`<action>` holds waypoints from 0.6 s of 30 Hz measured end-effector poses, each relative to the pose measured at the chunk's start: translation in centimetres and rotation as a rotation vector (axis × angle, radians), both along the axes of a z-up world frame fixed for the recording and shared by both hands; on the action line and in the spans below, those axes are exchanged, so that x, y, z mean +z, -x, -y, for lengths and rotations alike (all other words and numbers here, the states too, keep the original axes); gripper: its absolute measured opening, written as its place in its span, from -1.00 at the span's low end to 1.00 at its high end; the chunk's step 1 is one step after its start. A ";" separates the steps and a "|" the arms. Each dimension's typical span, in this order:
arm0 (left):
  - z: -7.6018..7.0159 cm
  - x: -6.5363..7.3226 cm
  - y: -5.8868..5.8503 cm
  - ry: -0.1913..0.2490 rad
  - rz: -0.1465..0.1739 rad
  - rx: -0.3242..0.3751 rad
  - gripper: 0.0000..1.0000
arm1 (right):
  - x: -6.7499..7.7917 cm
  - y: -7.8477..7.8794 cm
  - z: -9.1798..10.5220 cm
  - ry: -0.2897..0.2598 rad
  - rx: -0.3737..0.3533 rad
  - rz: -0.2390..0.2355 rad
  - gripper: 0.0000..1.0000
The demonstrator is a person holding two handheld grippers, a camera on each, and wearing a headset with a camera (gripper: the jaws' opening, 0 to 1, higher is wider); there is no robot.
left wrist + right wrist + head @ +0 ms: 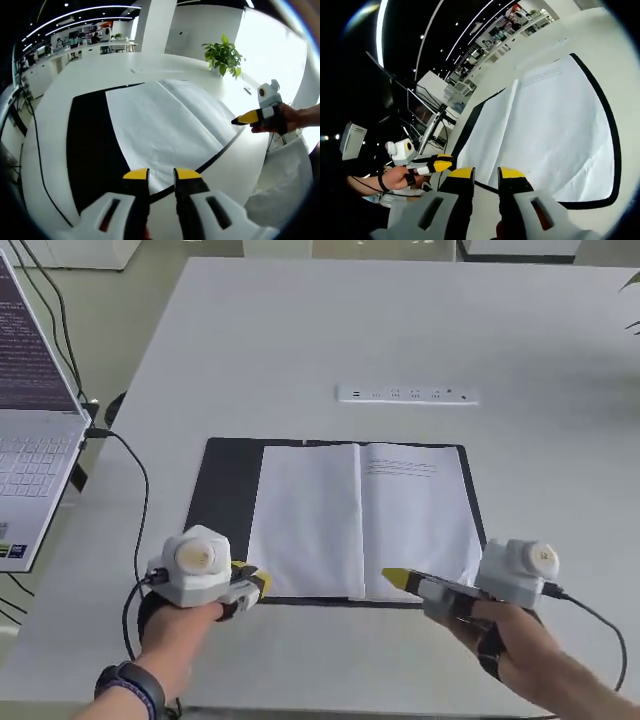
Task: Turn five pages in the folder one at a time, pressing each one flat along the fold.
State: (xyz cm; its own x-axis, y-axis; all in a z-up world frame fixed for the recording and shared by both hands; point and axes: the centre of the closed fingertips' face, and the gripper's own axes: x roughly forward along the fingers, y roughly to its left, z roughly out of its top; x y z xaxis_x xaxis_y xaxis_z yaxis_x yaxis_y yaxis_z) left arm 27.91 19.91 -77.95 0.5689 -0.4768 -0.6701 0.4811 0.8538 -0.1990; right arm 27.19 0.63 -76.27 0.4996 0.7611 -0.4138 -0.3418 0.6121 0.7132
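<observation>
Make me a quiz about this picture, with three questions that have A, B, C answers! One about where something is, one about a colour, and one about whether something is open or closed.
1. Where does the power strip lie?
A) on the table, beyond the folder
B) on the floor
C) inside the folder

2. What colour are the tips of the left gripper and the right gripper?
A) red
B) yellow
C) green

3. How is the folder?
A) shut
B) standing upright
C) open and lying flat, with white pages showing

Answers:
1 A: the strip sits on bare table past the folder's far edge.
2 B: each gripper view shows yellow tips.
3 C: two white pages lie spread on the black cover.
</observation>
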 end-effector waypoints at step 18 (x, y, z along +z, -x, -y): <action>0.2 5.8 -0.5 -0.018 0.119 -0.018 -0.29 | 2.9 1.4 10.0 0.270 0.024 0.166 -0.24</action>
